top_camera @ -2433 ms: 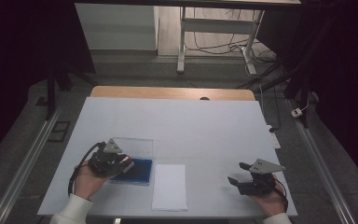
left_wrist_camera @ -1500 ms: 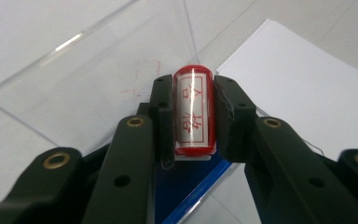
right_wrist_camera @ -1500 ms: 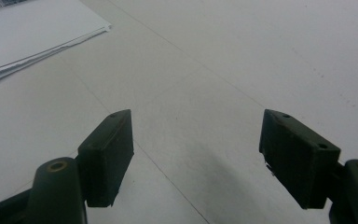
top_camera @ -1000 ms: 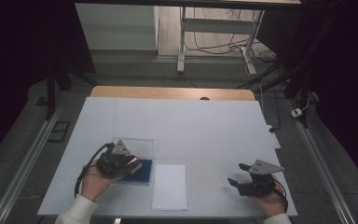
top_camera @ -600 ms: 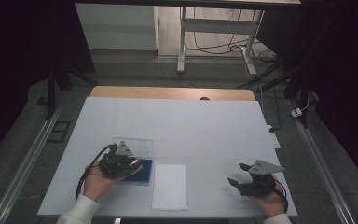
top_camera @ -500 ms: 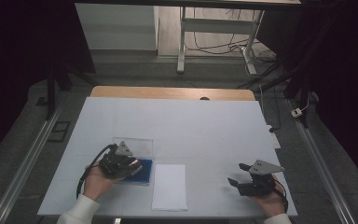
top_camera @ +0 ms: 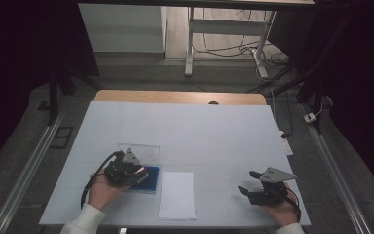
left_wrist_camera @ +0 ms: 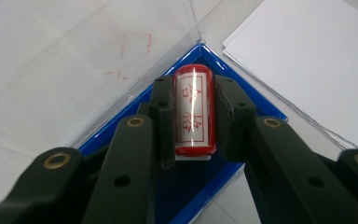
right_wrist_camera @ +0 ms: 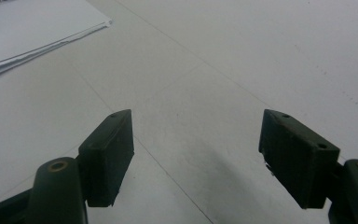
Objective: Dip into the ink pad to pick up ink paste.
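Note:
A red cylindrical stamp (left_wrist_camera: 194,111) with red characters on a white label lies between the pads of my left gripper (left_wrist_camera: 194,116), which is shut on it. Under it is a blue ink-pad tray (left_wrist_camera: 200,182) with a clear lid (left_wrist_camera: 135,88) folded back. In the high view the left gripper (top_camera: 137,174) sits over the blue tray (top_camera: 151,183) at the table's front left. A stack of white paper (top_camera: 177,195) lies just right of the tray. My right gripper (top_camera: 246,190) rests low at the front right, jaws open over bare table (right_wrist_camera: 196,135) with nothing between them.
The white table cover (top_camera: 199,131) runs back to a wooden edge (top_camera: 180,96). The paper's corner (right_wrist_camera: 37,28) lies at the upper left of the right gripper view. Metal rails flank the table, and cables lie on the floor beyond.
The left hand and gripper shifted slightly right and toward the blue tray between the earliest frame and a second ago; since then nothing has visibly moved. The right gripper stayed put.

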`<state>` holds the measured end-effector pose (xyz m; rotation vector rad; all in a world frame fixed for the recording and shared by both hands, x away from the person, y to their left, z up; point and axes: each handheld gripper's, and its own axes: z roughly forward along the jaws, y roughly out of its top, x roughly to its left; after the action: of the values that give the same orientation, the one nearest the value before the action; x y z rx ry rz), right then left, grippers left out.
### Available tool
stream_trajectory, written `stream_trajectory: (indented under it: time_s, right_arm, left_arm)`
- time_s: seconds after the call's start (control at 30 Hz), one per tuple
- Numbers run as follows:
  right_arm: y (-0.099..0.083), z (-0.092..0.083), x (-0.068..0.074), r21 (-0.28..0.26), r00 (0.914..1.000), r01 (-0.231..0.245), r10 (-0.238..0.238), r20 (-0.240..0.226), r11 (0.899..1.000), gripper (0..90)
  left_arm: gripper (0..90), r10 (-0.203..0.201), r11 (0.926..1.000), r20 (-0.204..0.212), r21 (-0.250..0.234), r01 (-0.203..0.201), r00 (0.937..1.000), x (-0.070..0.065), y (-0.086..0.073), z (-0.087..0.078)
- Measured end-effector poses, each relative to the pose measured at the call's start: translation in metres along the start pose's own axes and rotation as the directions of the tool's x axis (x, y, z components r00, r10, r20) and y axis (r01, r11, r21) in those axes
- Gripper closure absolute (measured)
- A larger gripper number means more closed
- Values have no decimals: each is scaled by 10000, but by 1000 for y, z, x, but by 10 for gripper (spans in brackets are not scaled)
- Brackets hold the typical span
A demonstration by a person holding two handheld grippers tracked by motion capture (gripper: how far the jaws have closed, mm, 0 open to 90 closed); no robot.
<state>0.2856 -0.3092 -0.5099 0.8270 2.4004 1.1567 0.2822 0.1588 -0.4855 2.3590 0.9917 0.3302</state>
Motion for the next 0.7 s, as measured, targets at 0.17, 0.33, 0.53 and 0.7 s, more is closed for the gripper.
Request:
stream_trajectory:
  time_s: [0.17, 0.33, 0.53, 0.7]
  right_arm:
    - [0, 0, 0, -2, 10000, 1, -1, -20, 10000, 261]
    - [1, 0, 1, 30, 9999, 68, -69, 111, 10000, 262]
    - [1, -1, 1, -32, 10000, 52, -52, 6, 10000, 262]
    - [1, 0, 1, 27, 9999, 87, -87, 86, 10000, 262]
  left_arm:
    - [710, 122, 9997, -183, 230, -118, 9998, -4, 2, 3]
    - [712, 229, 9993, -374, 304, -217, 9990, -7, 2, 4]
    - [713, 229, 9995, -392, 229, -220, 9990, -7, 0, 5]
    - [714, 398, 9989, -516, 259, -385, 9979, -9, 1, 6]
